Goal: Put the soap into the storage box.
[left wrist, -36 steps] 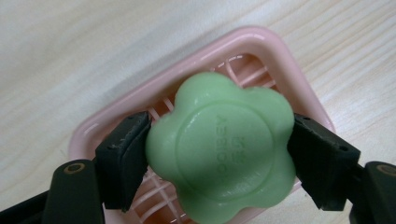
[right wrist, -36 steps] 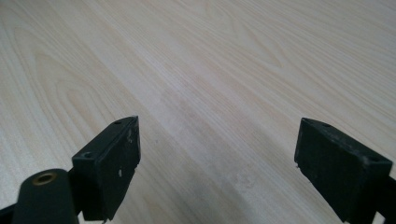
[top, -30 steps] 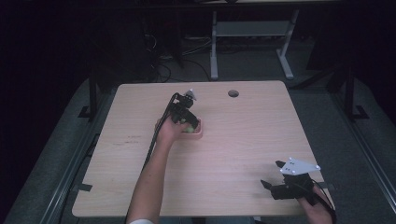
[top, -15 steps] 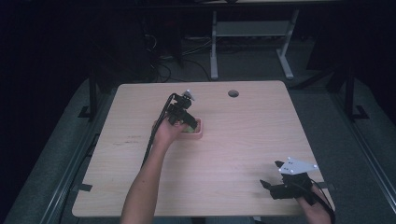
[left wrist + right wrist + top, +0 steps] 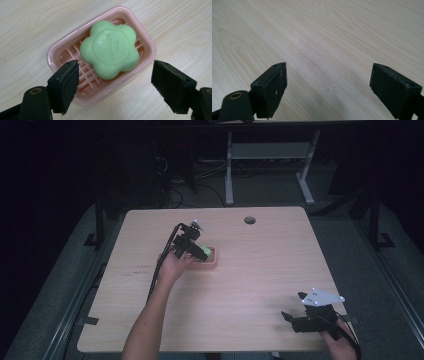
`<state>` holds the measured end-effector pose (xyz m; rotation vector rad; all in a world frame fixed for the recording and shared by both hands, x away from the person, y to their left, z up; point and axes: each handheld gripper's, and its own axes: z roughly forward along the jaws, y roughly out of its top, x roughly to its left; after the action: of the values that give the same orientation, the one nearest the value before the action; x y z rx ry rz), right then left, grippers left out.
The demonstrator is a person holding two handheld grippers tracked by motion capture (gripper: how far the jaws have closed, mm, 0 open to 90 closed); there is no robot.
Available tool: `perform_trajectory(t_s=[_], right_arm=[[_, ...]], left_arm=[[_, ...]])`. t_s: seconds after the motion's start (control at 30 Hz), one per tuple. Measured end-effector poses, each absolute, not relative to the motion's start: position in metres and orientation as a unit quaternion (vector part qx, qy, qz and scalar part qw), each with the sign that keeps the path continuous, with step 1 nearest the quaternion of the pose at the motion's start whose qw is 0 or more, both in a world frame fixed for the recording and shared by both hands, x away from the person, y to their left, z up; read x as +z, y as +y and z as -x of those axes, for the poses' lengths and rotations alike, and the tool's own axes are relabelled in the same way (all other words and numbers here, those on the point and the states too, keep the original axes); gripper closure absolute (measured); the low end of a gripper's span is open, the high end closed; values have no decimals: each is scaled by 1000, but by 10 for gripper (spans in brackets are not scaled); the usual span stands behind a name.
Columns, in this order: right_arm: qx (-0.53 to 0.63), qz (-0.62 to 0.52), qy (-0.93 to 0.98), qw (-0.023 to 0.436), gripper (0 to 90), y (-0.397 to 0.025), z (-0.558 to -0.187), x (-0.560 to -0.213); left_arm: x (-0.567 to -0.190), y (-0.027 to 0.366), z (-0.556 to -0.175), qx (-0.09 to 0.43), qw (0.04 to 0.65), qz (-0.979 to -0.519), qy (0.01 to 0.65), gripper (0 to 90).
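Left gripper (image 5: 115, 82) hovers over the pink soap dish (image 5: 60, 50), jaws spread wide and gripping nothing. Green flower-shaped soap (image 5: 110, 48) lies flat on the dish's grid; the dish sits near the table's (image 5: 250, 285) middle. The jaws straddle the near end of the dish, clear of the soap. Right gripper (image 5: 292, 310) rests near the table's front right corner, also wide open and empty, well apart from the dish. Judgement: approach is done; closing on the soap and lifting it remain.
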<state>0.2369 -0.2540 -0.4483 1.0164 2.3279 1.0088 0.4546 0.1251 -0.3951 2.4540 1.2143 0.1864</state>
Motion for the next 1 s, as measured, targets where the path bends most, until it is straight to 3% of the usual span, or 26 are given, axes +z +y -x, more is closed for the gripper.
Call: perform_trajectory(t_s=[1.0], right_arm=[[351, -370, 835, 206, 138, -254, -239, -451]], left_arm=[[-390, 141, -423, 65, 224, -877, 420, 214]])
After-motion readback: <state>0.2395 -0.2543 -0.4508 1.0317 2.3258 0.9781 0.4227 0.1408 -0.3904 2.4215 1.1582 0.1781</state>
